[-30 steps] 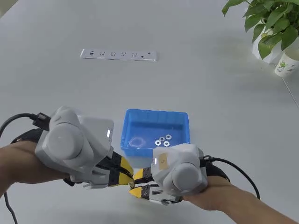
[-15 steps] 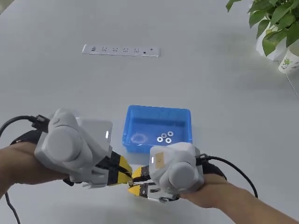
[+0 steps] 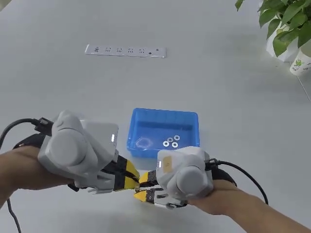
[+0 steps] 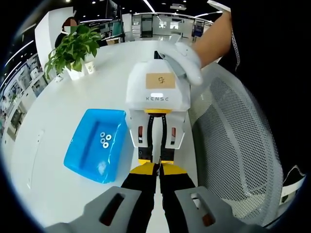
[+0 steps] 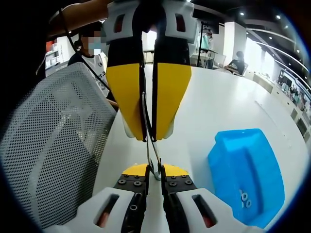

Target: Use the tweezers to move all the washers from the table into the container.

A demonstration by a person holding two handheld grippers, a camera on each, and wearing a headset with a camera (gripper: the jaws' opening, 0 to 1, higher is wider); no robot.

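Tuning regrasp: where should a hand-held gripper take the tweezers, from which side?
Across both legs of the tweezers, near mid-length, pads on the outer faces, coming end-on. They are thin and run in line between the left hand-held gripper and right hand-held gripper, so a side approach would likely twist them.

Washers (image 4: pixel 105 140) in blue container (image 4: pixel 89 154)
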